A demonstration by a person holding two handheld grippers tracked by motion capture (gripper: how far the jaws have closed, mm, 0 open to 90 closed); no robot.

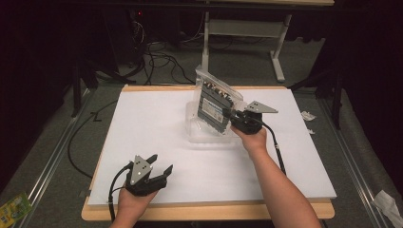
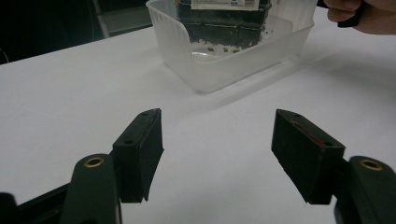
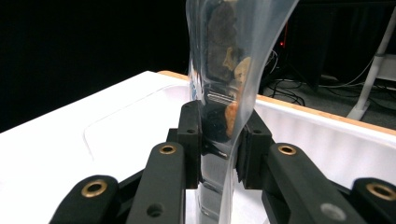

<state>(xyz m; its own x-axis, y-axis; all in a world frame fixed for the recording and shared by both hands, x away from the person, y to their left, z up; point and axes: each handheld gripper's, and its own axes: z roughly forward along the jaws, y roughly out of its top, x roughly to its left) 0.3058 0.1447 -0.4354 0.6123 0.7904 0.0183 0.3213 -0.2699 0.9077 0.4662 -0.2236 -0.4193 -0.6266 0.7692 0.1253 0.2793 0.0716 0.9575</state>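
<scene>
Bag held over tray
Right hand-held gripper [image 1: 237, 118] clamped the clear plastic snack bag [image 1: 216, 102] upright, directly above the translucent plastic tray [image 1: 209, 135]; left hand-held gripper [image 1: 159, 171] stood open, well apart.

Clear bag [image 1: 216, 102] with dark contents, translucent white ribbed tub [image 2: 219, 65], white board [image 1: 157, 137], black claws [image 2: 219, 158]

Rectangular wooden surface [image 1: 204, 212], pale edge exposed along near and far sides. Large white rectangular board [image 1: 157, 137] lying flat on surface, covering nearly whole top. Translucent plastic rectangular tub [image 1: 209, 134] resting directly on board, right of centre toward far side; in left gripper view tub [image 2: 233, 60] shows ribbed walls and open top. Grey carpeted floor [image 1: 57, 156] around surface, carrying black cables [image 1: 161, 61], white crumpled scraps [image 1: 387, 202] at right, green packet [image 1: 13, 207] at near left.
</scene>
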